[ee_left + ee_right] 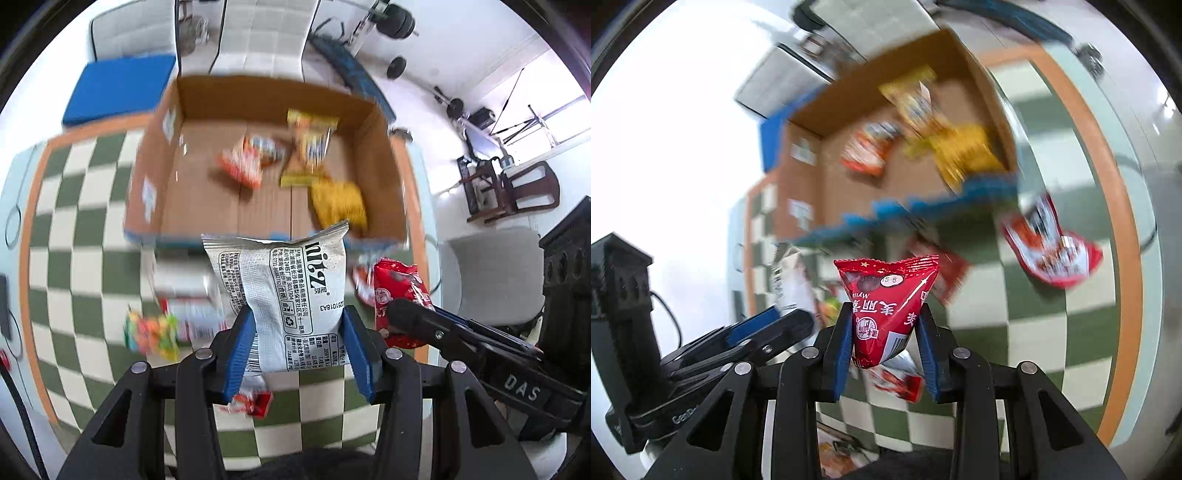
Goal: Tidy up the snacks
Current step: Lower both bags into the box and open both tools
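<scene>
Overhead, a silver-white "nitz" snack bag was clamped between the blue pads of the left gripper, lifted clear of the green-and-white checkered tablecloth. At its three o'clock, a red candy packet was pinched by the right gripper, also off the cloth. At twelve o'clock an open cardboard box was seen, with an orange-red packet, a yellow printed bag and a plain yellow bag lying inside. Blurred packets were left scattered on the cloth, among them a red-and-white one at the right gripper's two o'clock.
</scene>
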`<state>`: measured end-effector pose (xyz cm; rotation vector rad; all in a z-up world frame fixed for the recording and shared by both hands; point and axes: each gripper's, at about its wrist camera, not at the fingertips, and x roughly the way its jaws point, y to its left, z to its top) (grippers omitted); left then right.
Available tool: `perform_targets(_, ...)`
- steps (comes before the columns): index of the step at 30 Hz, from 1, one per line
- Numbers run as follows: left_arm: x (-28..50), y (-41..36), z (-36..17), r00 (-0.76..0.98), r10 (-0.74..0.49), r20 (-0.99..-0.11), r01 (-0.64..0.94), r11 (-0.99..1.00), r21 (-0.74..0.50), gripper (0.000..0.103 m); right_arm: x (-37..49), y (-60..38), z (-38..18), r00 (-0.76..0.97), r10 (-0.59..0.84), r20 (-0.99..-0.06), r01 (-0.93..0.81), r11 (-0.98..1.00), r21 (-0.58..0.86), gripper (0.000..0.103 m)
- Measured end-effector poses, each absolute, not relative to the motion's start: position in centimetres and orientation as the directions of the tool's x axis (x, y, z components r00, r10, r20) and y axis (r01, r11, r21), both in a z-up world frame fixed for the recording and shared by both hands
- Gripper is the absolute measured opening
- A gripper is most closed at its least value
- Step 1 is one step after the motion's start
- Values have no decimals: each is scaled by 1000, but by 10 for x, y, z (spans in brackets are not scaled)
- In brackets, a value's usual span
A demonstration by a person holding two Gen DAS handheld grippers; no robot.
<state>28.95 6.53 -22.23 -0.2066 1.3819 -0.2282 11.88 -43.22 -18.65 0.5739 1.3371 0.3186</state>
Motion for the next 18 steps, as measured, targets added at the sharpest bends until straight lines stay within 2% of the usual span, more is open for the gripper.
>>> perform_targets(4,339,73,-218,195,-243,-950,41,970,-239,45,157,-429,-157,280,512,-812,53,837,545,35)
perform_targets(7,375,82,-226,180,-219,-959,26,976,-218,45,190,-427,-155,294,492,-819,50,848,527,35)
perform_targets(11,418,94,-254,124,-171,-977,7,985,-172,45,230,-427,-169,283,466,-838,73,861,503,35)
perform_targets(18,441,101,-303,10,-141,-990,-9,990,-141,46,270,-417,-210,210,446,-870,103,875,474,35)
